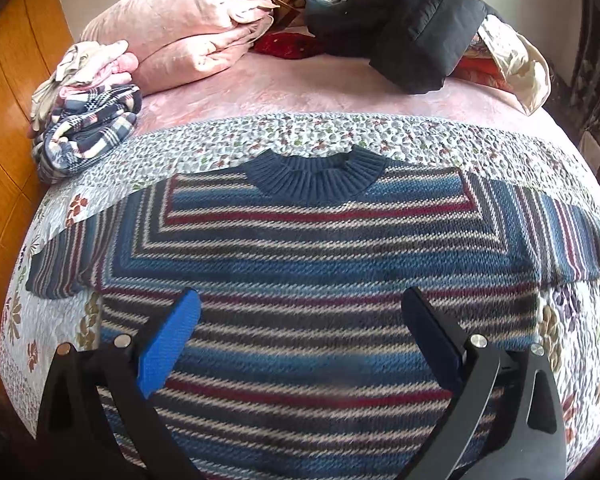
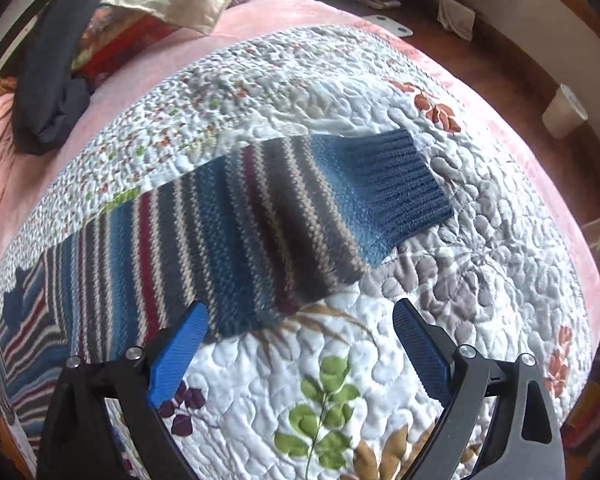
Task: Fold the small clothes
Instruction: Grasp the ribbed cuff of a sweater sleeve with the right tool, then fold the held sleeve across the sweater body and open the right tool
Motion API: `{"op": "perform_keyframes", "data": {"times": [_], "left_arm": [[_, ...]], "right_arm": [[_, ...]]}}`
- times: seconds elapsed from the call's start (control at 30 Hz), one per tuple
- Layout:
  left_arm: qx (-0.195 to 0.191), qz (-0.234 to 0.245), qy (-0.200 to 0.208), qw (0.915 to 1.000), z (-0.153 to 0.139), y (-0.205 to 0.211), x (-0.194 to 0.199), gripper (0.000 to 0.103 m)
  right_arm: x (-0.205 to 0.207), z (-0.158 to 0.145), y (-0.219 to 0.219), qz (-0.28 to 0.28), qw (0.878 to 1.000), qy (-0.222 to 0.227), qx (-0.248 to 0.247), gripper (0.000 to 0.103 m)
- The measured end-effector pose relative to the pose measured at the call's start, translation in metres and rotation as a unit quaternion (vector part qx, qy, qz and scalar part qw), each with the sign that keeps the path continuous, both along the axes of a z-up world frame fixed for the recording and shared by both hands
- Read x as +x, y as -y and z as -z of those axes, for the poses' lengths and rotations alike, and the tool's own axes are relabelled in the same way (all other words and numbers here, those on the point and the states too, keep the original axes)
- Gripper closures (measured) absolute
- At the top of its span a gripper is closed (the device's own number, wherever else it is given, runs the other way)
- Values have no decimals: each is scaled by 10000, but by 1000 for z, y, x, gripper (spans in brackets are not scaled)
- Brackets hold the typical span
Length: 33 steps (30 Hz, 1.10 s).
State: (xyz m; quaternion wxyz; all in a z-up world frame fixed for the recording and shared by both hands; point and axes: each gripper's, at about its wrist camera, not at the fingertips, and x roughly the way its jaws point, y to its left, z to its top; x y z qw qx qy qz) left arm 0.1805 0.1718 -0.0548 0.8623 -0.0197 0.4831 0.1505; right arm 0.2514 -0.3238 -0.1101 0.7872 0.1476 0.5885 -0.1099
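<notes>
Through the left wrist camera we see a striped sweater [image 1: 300, 264] spread flat, front up, on a floral quilt [image 1: 460, 140] that covers the near part of a bed, its dark blue ribbed collar [image 1: 316, 176] pointing away from us and both sleeves stretched out to the sides. Our left claw [image 1: 300, 304] hangs over the lower body of the sweater with its blue pads [image 1: 168, 344] spread wide apart, released and holding nothing. Beyond the quilt lies a pink bedspread [image 1: 280, 88]; on it, at the far left, sits a stack of folded clothes [image 1: 84, 112] with a plaid piece at the bottom, beside a bundled pink blanket [image 1: 180, 28], and farther right a dark jacket [image 1: 412, 28] lies heaped near the head of the bed. Through the right wrist camera we look along one sleeve [image 2: 260, 216] of the same sweater, which runs diagonally across the quilt [image 2: 340, 380] and ends in a dark blue ribbed cuff [image 2: 404, 176] lying flat at the upper right. Our right claw [image 2: 300, 320] hovers over the quilt just beside the lower edge of that sleeve, its fingers parted wide and empty; the left pad [image 2: 180, 360] sits close to the sleeve's edge, though we cannot tell whether it touches the knit. A white bin [image 2: 564, 112] stands on the floor past the bed.
</notes>
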Motion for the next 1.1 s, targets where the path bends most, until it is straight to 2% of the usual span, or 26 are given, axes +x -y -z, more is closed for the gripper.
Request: {"op": "perform_keyframes", "data": {"times": [0.13, 0.27, 0.37, 0.47, 0.5, 0.53, 0.7, 0.83, 1.1], "left_arm": [[66, 68, -24, 10000, 12, 15, 23, 3], [163, 158, -96, 9997, 23, 20, 30, 3], [154, 136, -148, 9997, 29, 18, 29, 3], [131, 79, -202, 9997, 33, 12, 25, 3], [123, 66, -216, 9997, 34, 10, 24, 3], [119, 55, -231, 9996, 34, 8, 23, 3], [63, -51, -281, 9996, 35, -9, 17, 3], [-2, -136, -343, 9993, 36, -25, 14, 3], [-204, -159, -347, 9991, 34, -45, 4, 3]], "right_arm": [[20, 30, 26, 219, 9996, -182, 63, 11], [26, 48, 35, 280, 9989, -283, 240, 19], [23, 47, 34, 237, 9994, -146, 195, 32], [18, 40, 34, 123, 9996, 72, 230, 63], [16, 37, 35, 71, 9986, 189, 494, 87], [14, 34, 36, 88, 9964, 295, 796, 89], [-1, 13, 29, -74, 9962, 533, 683, 90], [-6, -7, 10, -280, 9929, 782, 848, 90], [-6, -40, -90, -1233, 9781, 1170, 1204, 90]]}}
